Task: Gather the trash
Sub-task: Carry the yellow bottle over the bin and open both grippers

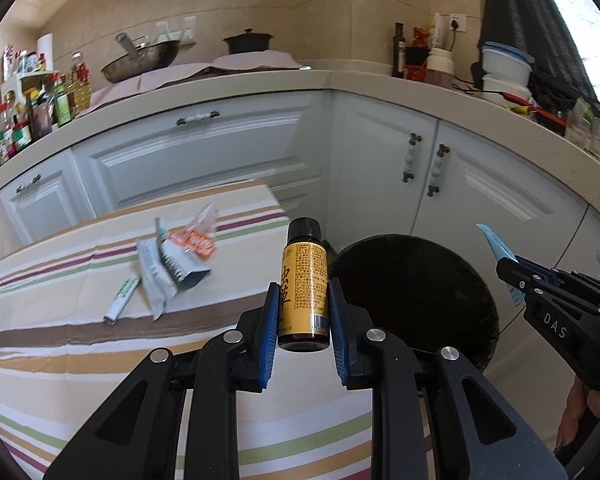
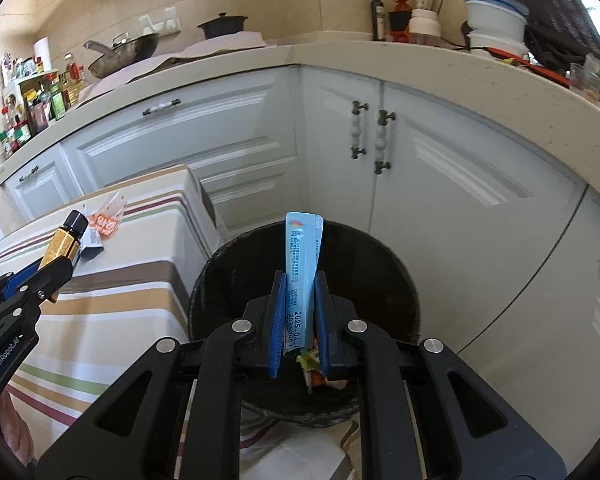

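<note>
Your right gripper (image 2: pixel 300 308) clamps the blue sachet (image 2: pixel 302 256) above the bin (image 2: pixel 380 264); left gripper (image 1: pixel 304 320) grips the bottle (image 1: pixel 305 280) beside the rim — release early and it lands on the table (image 1: pixel 80 360)

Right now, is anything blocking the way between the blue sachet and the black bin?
Nothing visible. The right gripper holds the blue sachet directly over the open black bin; only earlier trash lies inside.
</note>
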`<action>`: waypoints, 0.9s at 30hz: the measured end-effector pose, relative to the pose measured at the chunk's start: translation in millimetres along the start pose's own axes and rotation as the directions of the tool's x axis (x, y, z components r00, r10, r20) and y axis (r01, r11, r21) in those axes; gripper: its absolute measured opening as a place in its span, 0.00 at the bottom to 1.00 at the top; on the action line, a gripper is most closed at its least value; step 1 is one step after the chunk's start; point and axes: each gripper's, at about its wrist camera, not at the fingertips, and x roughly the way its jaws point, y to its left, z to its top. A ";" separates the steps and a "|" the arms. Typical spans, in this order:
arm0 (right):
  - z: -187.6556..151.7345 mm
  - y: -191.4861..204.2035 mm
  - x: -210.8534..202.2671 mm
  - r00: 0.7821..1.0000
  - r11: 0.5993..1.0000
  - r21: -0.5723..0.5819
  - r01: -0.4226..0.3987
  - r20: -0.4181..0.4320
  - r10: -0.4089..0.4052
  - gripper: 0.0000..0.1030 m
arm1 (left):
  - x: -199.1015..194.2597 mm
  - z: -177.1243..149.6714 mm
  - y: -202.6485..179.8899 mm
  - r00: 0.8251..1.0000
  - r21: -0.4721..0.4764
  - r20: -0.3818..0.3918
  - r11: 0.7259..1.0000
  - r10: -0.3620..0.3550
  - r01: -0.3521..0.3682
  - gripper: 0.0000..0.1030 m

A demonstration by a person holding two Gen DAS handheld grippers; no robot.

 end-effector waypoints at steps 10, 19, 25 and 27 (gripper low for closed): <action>9.0 -19.7 -0.8 0.999 1.000 0.016 0.022 0.026 -0.023 0.13 | 11.7 13.5 -29.0 0.999 0.035 0.030 0.999 -0.026 0.025 0.24; 17.6 -32.0 10.0 0.999 0.999 0.026 0.035 0.039 -0.036 0.13 | 29.6 23.1 -50.0 0.999 0.060 0.038 0.998 -0.032 0.029 0.24; 23.4 -38.8 18.2 0.998 0.998 0.038 0.041 0.043 -0.043 0.14 | 41.7 31.4 -56.7 0.999 0.067 0.039 0.997 -0.030 0.028 0.24; 25.5 -40.1 21.1 0.998 0.998 0.040 0.041 0.045 -0.042 0.14 | 45.5 33.6 -59.3 0.999 0.072 0.038 0.997 -0.034 0.031 0.24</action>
